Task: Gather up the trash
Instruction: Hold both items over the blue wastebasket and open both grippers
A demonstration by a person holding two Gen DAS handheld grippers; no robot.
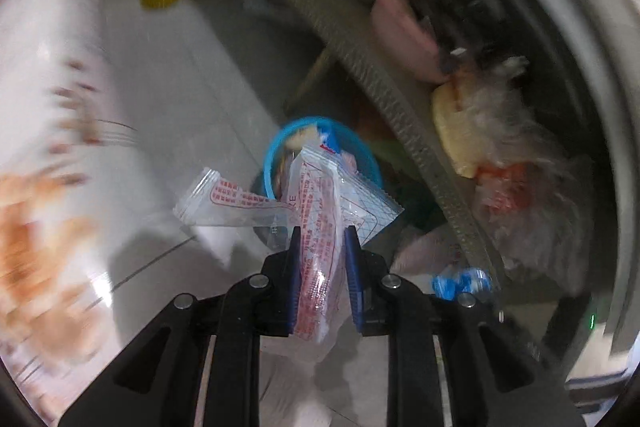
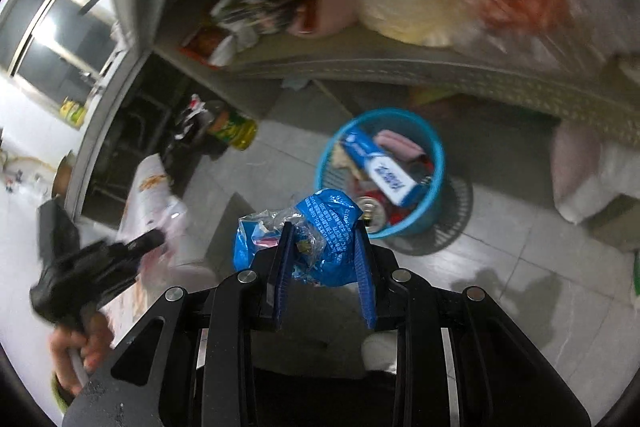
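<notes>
My left gripper [image 1: 322,233] is shut on clear plastic wrappers with red print [image 1: 316,211], held above the floor just short of a blue waste basket [image 1: 276,155]. My right gripper [image 2: 322,227] is shut on a crumpled blue plastic wrapper [image 2: 320,223], held left of and near the same blue basket [image 2: 430,151], which holds a blue-and-white box [image 2: 380,163], a can and other trash. The left gripper also shows at the left in the right wrist view [image 2: 154,237], with a hand on its handle.
The basket stands on a grey tiled floor [image 2: 500,259] beside a low shelf [image 2: 440,71] loaded with plastic bags and packets. A yellow oil bottle [image 2: 236,131] and dark bottles stand by the wall. A white patterned sheet [image 1: 44,107] lies at the left.
</notes>
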